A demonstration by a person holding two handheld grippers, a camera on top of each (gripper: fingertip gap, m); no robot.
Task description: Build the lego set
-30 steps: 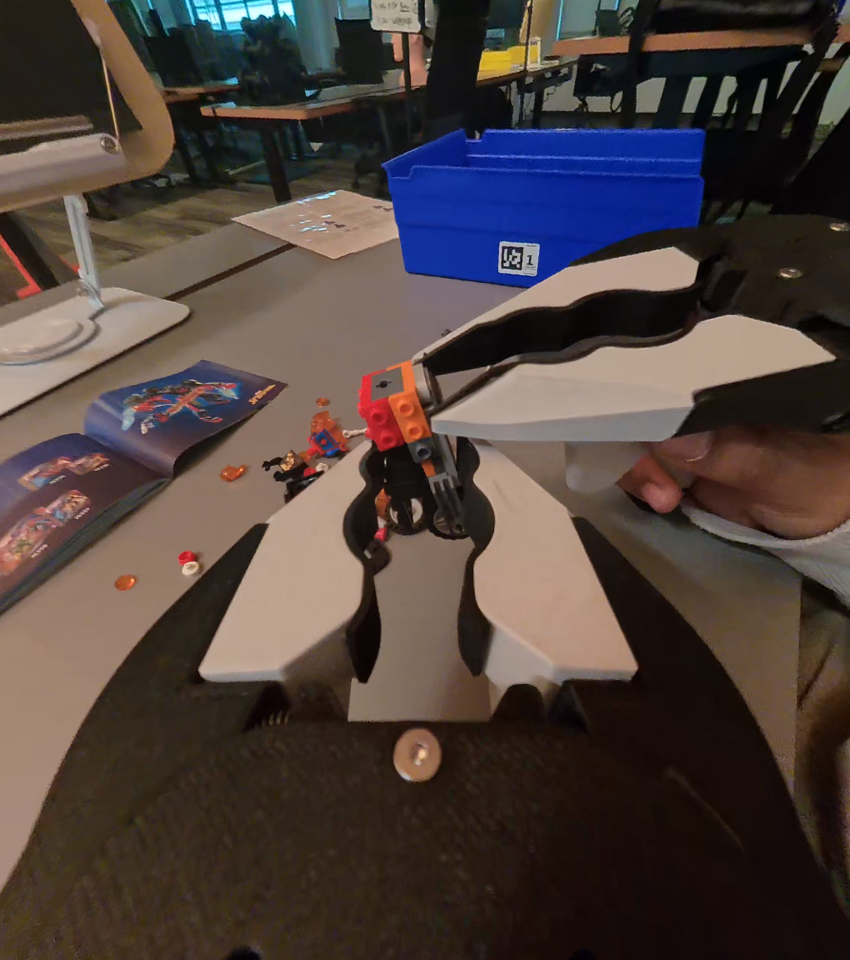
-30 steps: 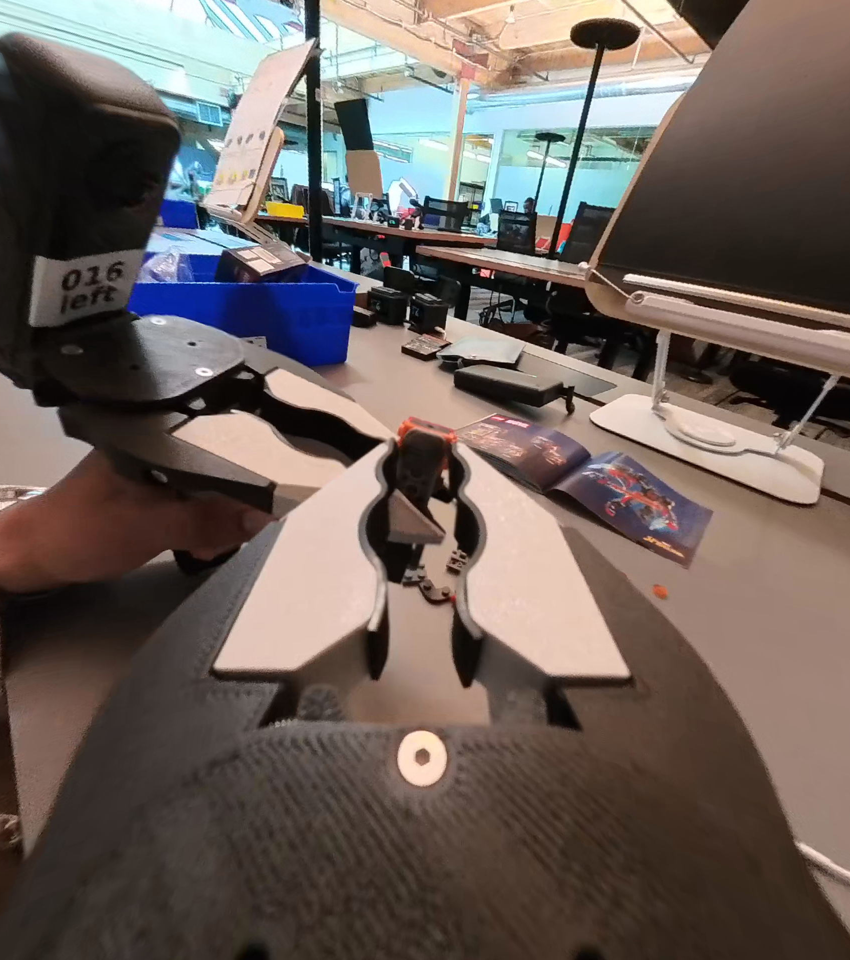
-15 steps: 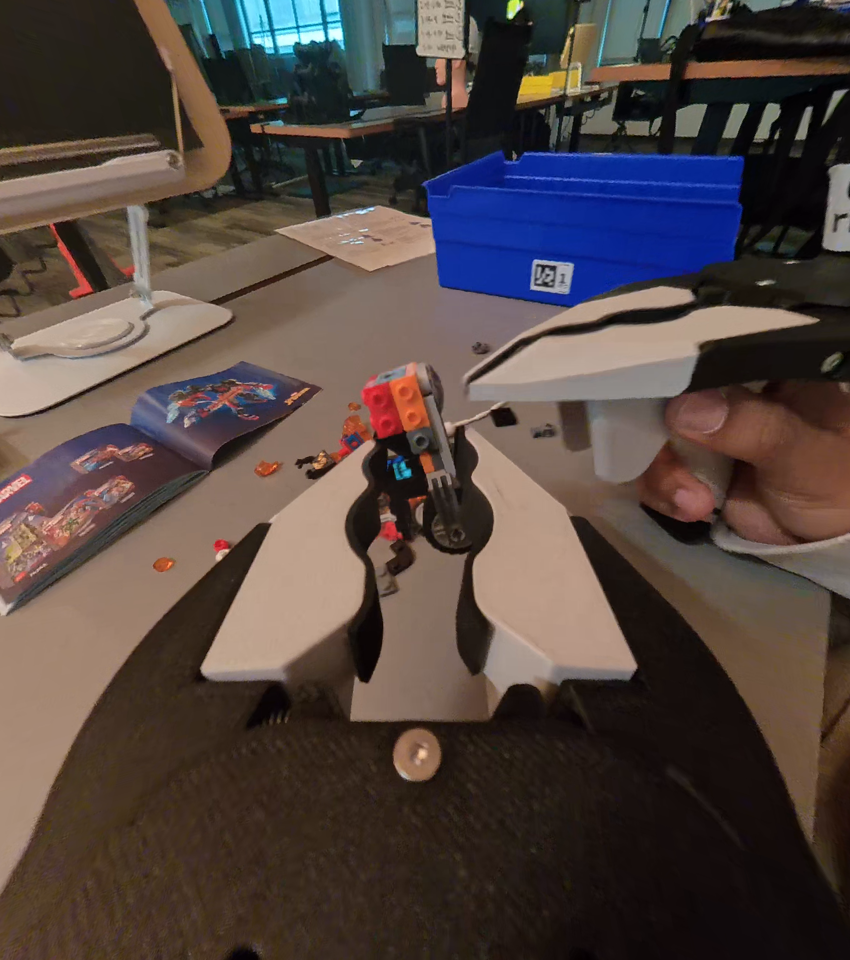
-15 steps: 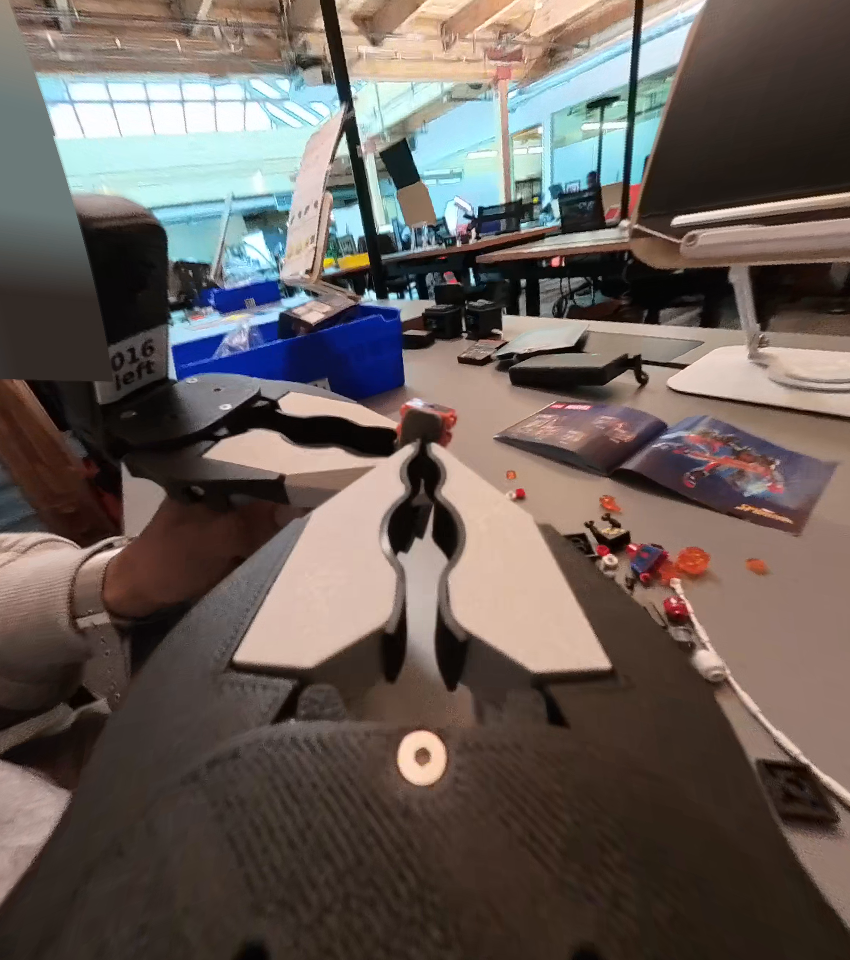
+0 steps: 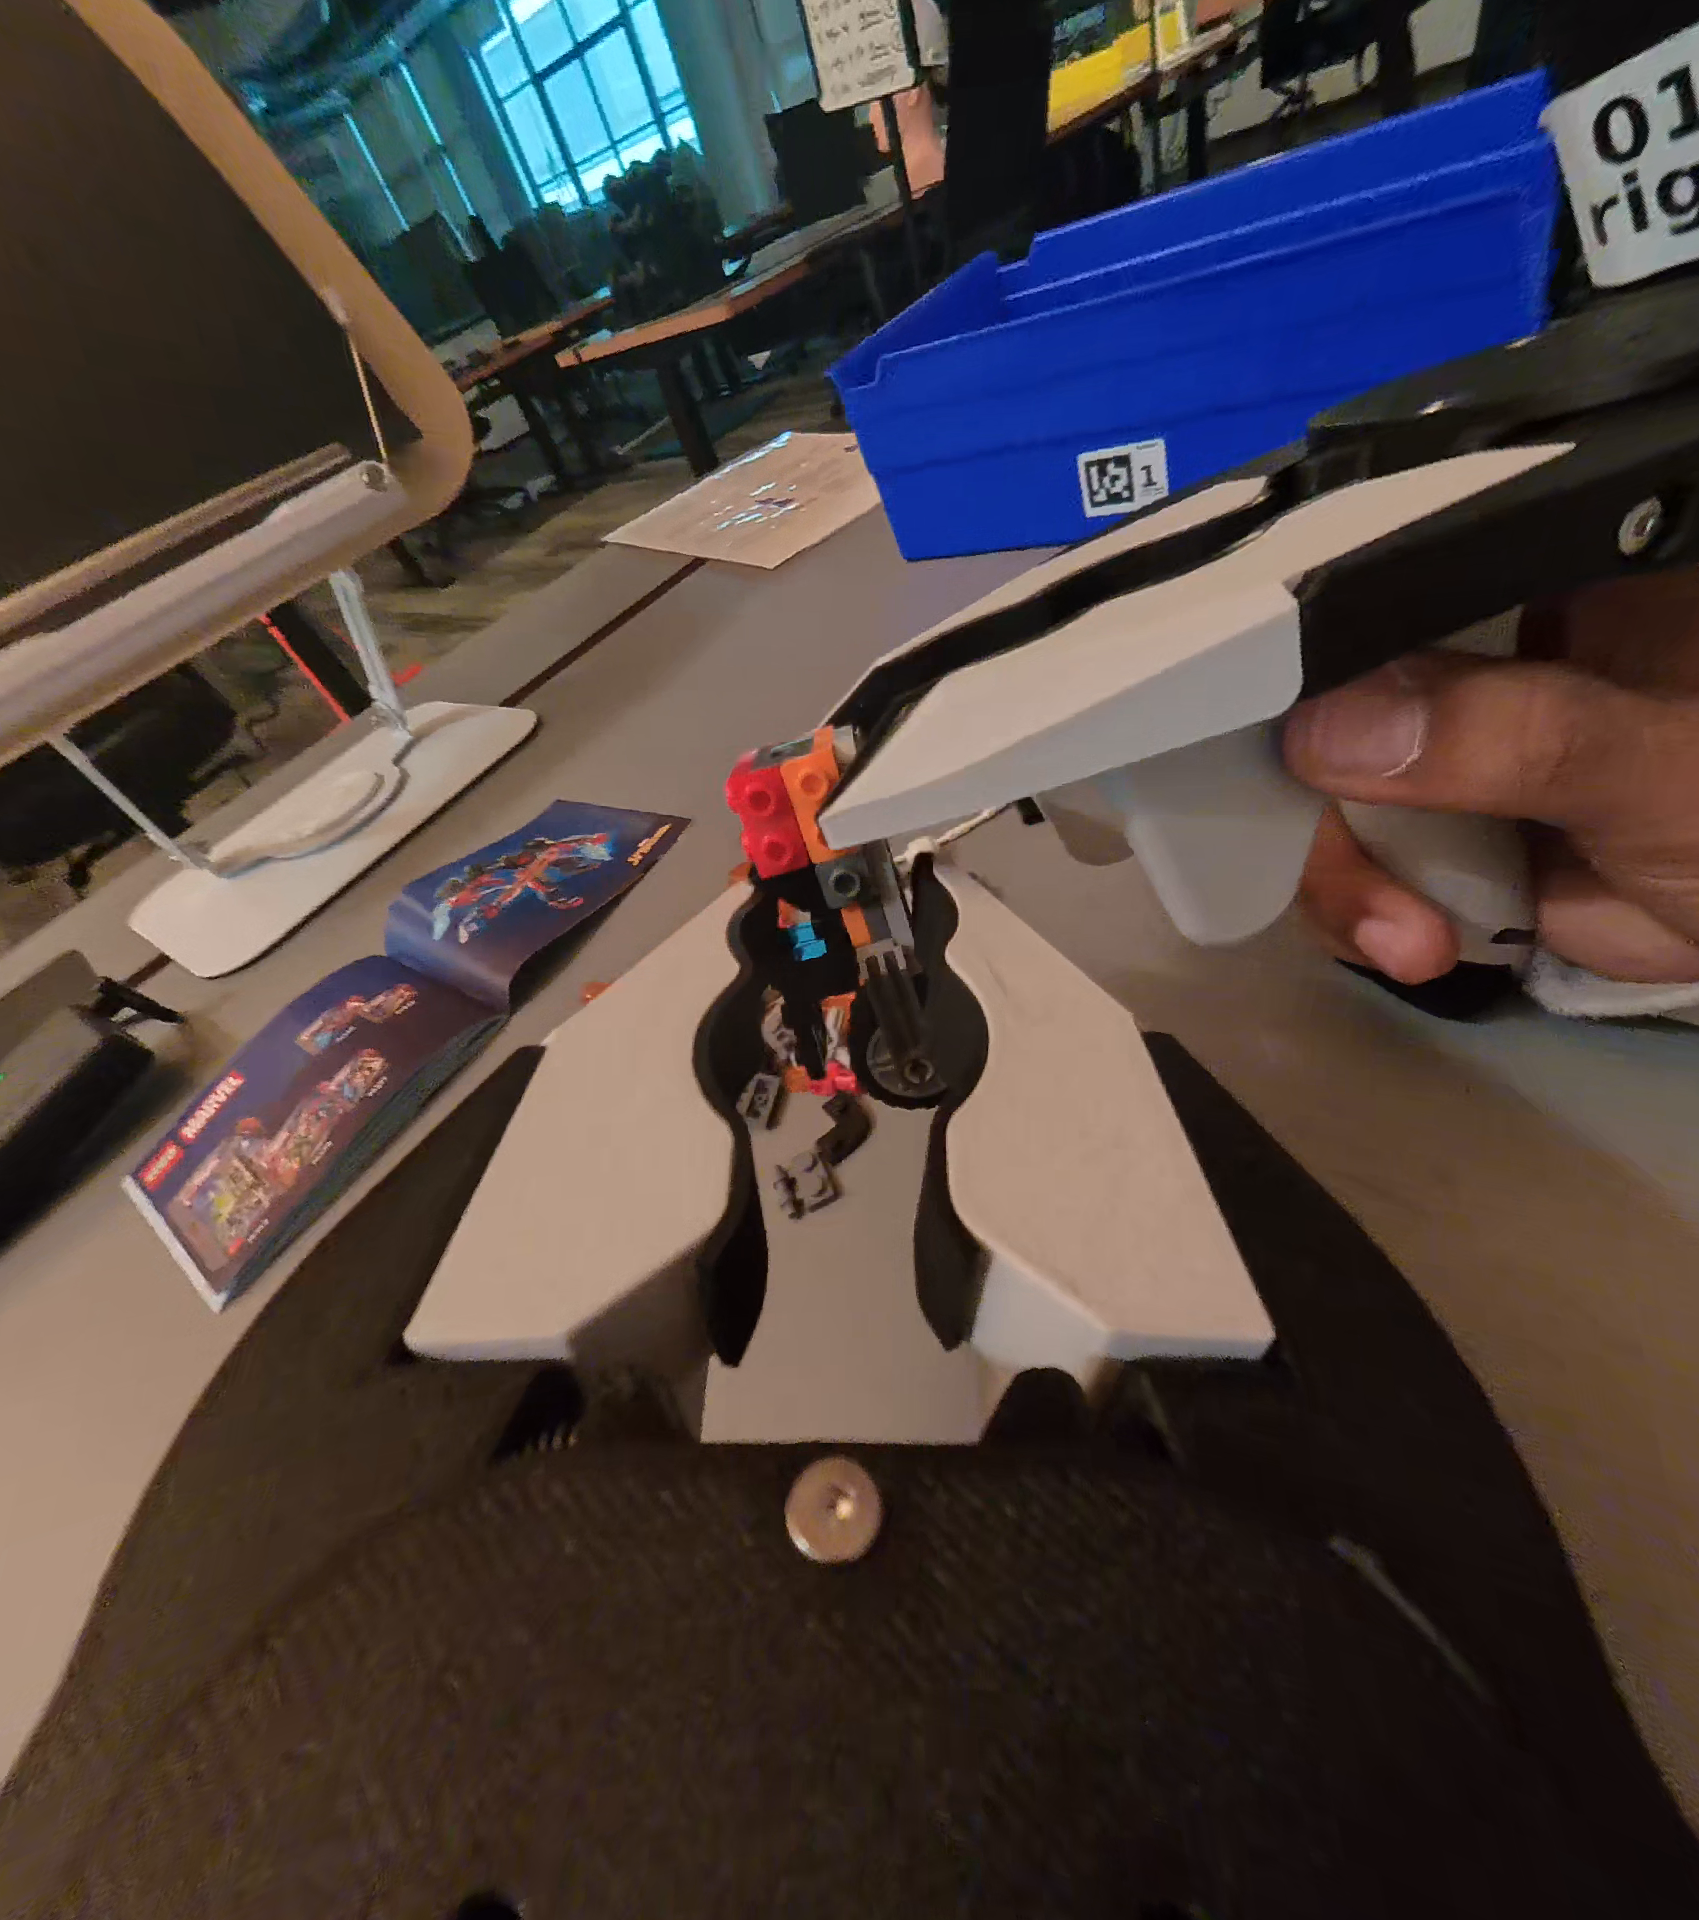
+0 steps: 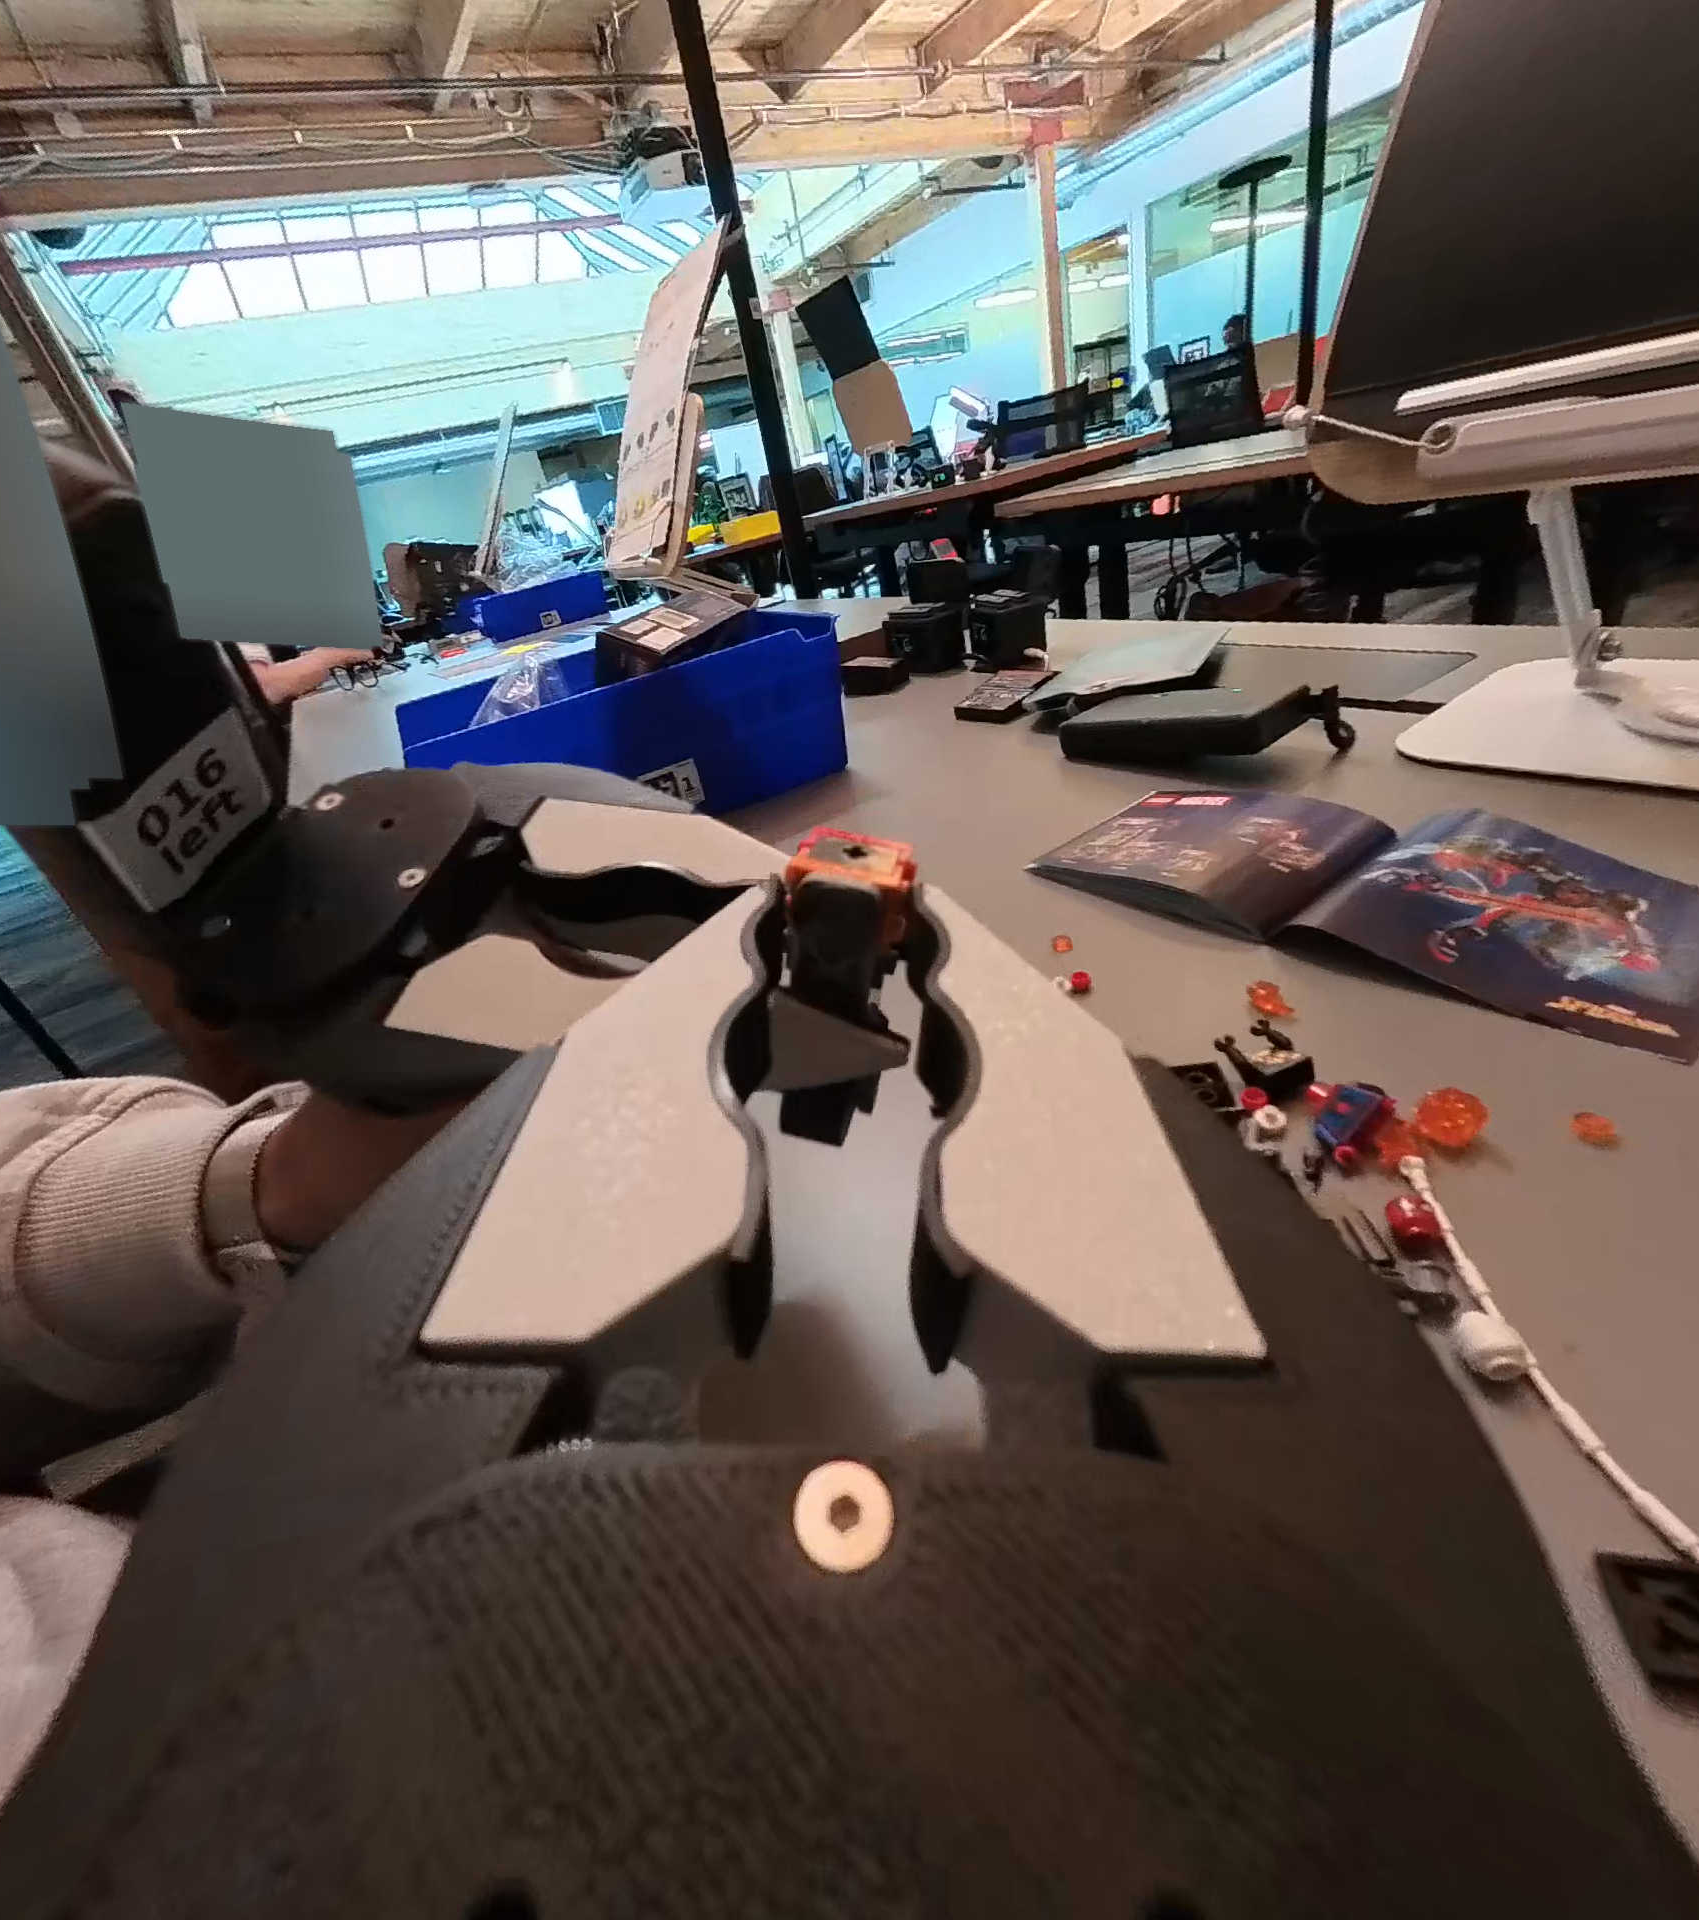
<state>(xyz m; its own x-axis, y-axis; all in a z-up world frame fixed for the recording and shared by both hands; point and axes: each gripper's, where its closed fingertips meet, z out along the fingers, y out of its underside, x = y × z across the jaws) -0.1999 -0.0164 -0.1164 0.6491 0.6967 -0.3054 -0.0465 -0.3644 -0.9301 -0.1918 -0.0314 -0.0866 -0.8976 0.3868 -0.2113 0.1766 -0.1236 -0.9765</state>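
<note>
A small brick-built bike model (image 5: 829, 914), with red and orange bricks on top, grey and black parts and a black wheel, is held upright above the grey table (image 5: 1447, 1195). My left gripper (image 5: 834, 904) is shut on its lower body. My right gripper (image 6: 850, 904) comes in from the right and is shut on the orange and red top block (image 6: 850, 868). In the left wrist view the right gripper's tips (image 5: 840, 774) sit against the orange brick. In the right wrist view the left gripper's fingers (image 6: 616, 862) reach in from the left.
Loose small pieces (image 6: 1344, 1107) and a white cable (image 6: 1489, 1351) lie right of the grippers. An open booklet (image 5: 409, 1018) lies to the left. A blue bin (image 5: 1188, 416) stands behind. A monitor stand (image 5: 336, 821) and black devices (image 6: 1167, 717) sit farther back.
Half a second ago my right gripper was shut, empty and drawn back from the model. It has now come back and closed on the top block. My left gripper kept hold of the model.
</note>
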